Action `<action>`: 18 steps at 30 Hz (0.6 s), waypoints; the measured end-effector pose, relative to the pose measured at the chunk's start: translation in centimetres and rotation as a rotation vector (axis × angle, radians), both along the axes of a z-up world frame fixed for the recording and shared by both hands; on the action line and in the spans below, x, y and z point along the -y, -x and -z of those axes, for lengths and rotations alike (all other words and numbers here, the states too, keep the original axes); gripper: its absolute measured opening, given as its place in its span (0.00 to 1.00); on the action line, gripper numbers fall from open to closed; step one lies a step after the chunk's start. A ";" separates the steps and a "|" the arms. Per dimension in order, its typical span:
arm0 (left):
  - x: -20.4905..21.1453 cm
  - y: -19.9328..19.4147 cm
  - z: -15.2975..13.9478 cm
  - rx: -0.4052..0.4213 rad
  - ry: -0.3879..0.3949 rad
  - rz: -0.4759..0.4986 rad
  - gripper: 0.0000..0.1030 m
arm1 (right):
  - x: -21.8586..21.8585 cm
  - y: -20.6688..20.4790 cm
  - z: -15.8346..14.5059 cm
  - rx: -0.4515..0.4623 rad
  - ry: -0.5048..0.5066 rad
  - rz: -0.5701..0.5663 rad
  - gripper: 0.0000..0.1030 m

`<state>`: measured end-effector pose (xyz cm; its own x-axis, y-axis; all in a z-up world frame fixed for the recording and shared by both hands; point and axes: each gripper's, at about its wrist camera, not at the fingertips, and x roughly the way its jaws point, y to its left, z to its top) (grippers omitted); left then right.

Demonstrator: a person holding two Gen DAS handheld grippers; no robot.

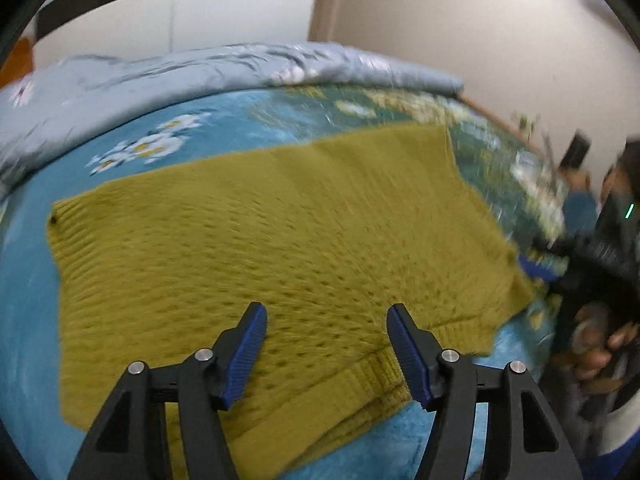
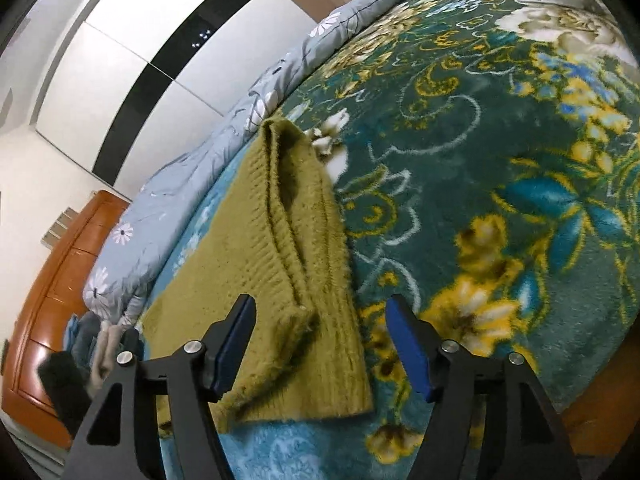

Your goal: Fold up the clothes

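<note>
Right side of the left wrist view motion-blurred, person (image 1: 608, 344) there indistinct, sweater's (image 1: 248, 240) near edge hidden behind gripper fingers (image 1: 244, 356), dark heap (image 2: 64, 384) at bed's corner unidentifiable.

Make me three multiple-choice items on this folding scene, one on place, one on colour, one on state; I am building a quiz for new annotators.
1. What does the sweater lie on?
A. a floral blanket
B. a wooden floor
C. a chair

2. What colour is the sweater?
A. red
B. olive-yellow
C. white

3. How do the left gripper and right gripper stand?
A. both open, holding nothing
B. both shut on the sweater
C. only the left shut

Key: 1 A, the floral blanket shows all around it. 2 B, the knit is olive-yellow in both views. 3 A, each pair of fingers is spread wide with the knit lying free beneath.
</note>
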<state>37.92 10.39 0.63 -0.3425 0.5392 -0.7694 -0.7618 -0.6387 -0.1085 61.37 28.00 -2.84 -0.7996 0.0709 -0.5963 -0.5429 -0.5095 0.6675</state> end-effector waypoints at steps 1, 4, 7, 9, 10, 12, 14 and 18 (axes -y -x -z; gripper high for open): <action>-0.5 -0.3 0.5 -0.023 0.027 0.008 0.65 | 0.1 0.3 0.0 -0.005 0.005 -0.008 0.67; -1.6 -1.1 0.8 -0.076 0.057 0.015 0.67 | 0.8 1.1 0.3 -0.007 0.021 -0.027 0.67; -1.1 -1.1 0.6 -0.064 0.049 0.024 0.67 | 1.3 1.5 0.1 0.028 0.012 -0.011 0.43; -0.2 -0.6 0.0 -0.015 0.008 0.017 0.67 | 1.4 1.7 0.3 0.032 0.033 -0.010 0.27; 0.5 -0.1 -0.3 0.008 -0.017 0.003 0.67 | 1.5 1.7 0.2 0.033 0.036 -0.006 0.23; 2.7 1.1 -1.1 0.034 -0.068 -0.041 0.67 | 1.8 1.9 -0.8 0.030 0.018 -0.003 0.21; 5.4 2.6 -2.1 0.030 -0.113 -0.105 0.67 | 2.3 2.5 -2.7 0.014 -0.021 -0.015 0.20; 11.2 5.8 -3.5 0.025 -0.177 -0.260 0.67 | 5.5 7.5 -8.0 0.000 -0.171 -0.134 0.20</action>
<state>32.11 -0.77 4.12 -0.4685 0.5625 -0.6812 -0.5711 -0.7811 -0.2522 53.92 22.50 5.13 -0.8088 0.0638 -0.5846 -0.4624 -0.6831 0.5653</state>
